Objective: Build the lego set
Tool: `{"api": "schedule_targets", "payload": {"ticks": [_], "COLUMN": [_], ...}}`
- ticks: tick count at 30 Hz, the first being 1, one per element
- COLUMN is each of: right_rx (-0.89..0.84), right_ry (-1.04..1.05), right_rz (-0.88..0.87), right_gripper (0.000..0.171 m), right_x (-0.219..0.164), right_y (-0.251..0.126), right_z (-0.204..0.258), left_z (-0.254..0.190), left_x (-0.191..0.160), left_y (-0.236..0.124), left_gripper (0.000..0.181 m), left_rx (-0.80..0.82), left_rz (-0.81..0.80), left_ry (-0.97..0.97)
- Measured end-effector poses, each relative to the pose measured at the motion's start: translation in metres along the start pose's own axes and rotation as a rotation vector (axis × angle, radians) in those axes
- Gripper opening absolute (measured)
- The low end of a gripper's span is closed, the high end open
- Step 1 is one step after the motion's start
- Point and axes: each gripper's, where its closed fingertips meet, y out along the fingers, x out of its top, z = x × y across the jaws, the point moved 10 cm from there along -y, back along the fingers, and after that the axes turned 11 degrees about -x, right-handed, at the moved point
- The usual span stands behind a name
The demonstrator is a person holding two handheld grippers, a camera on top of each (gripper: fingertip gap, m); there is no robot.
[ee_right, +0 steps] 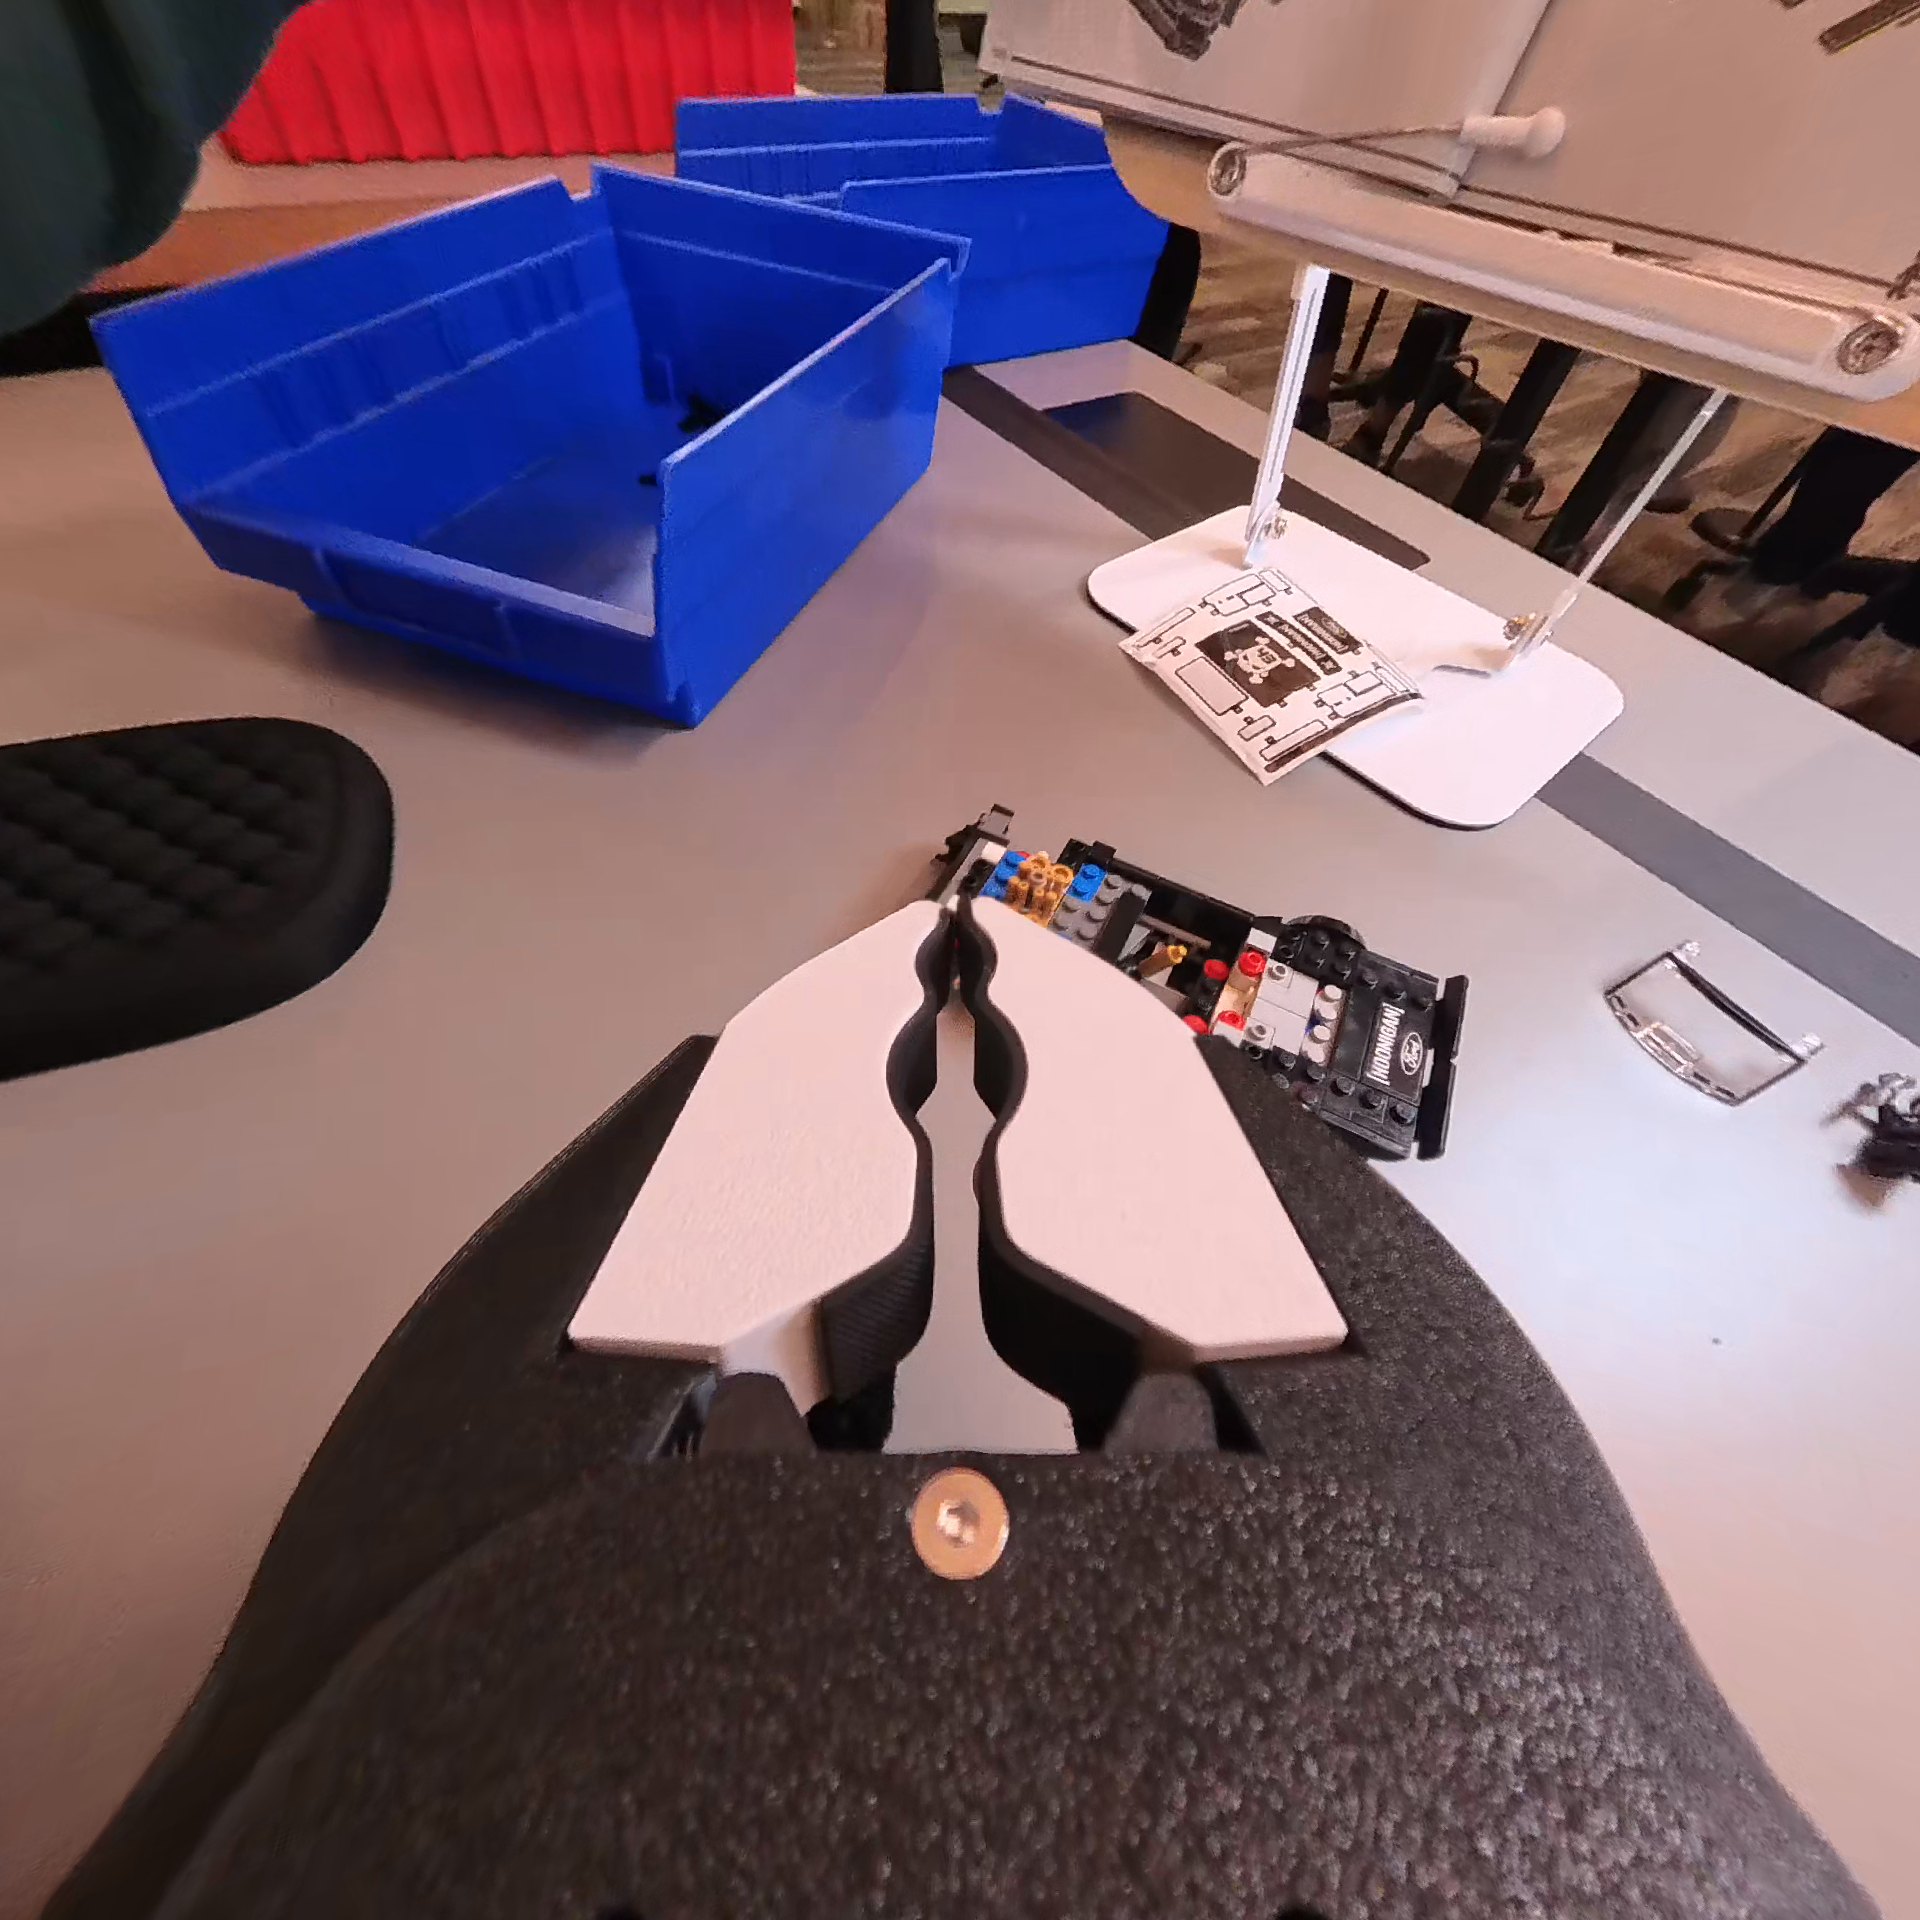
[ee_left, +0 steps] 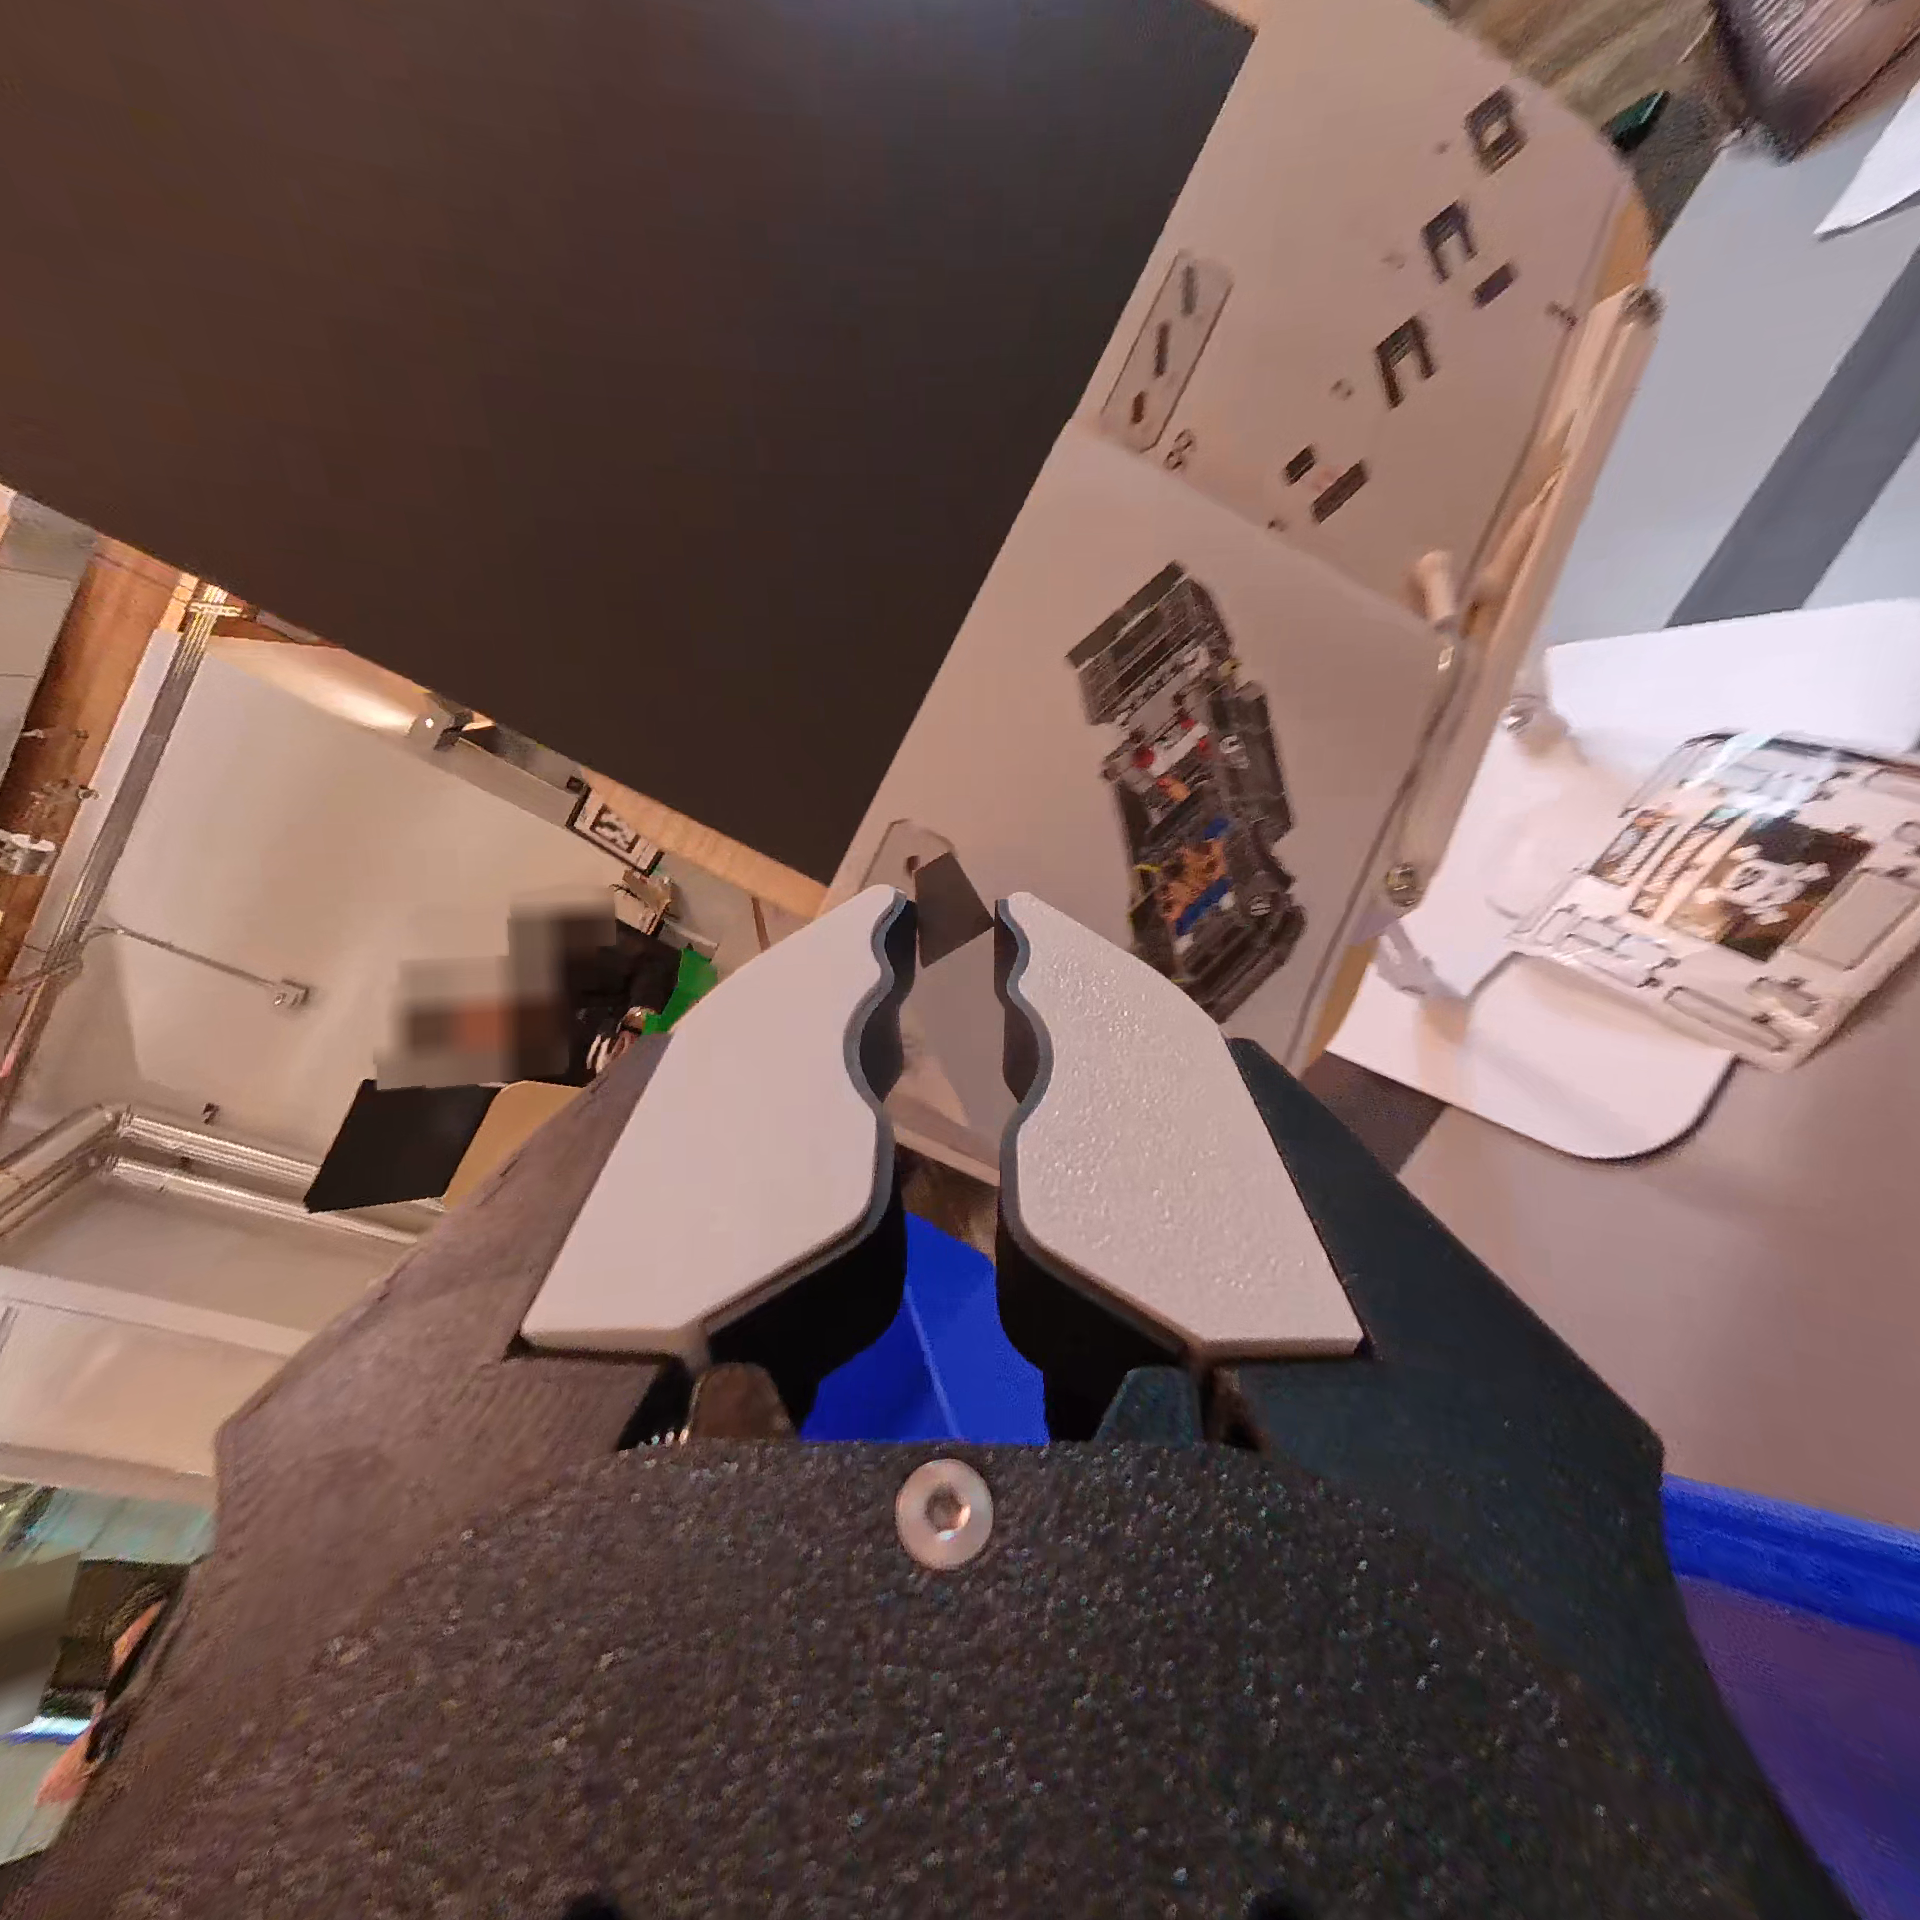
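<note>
Bins (ee_right: 540, 436) beyond lego car (ee_right: 1226, 977)

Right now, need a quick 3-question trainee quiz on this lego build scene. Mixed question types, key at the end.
1. True or false: the left gripper pinches a small dark piece between its fingertips.
2. Where does the sticker sheet lie? A) inside the near blue bin B) partly on the white stand base C) on the partly built car
3. Fill in: the clear windshield piece lies on the table to the ___ of the car in the right wrist view.

Key: 1 true; 2 B; 3 right
</note>
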Motion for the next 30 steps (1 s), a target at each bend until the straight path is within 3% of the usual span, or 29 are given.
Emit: {"api": "schedule_targets", "payload": {"ticks": [15,30], "right_rx": [-0.007,-0.003], "right_ry": [0.019,0.043], "right_rz": [0.007,0.003], "right_gripper": [0.0,0.0], "right_x": [0.01,0.005], "right_y": [0.028,0.026], "right_z": [-0.006,-0.008], "left_z": [0.01,0.009], "left_x": [-0.018,-0.014], "left_y": [0.014,0.013], "left_gripper": [0.014,0.014], "left_rx": [0.005,-0.003], "left_rz": [0.1,0.15], "left_ry": [0.083,0.063]}}
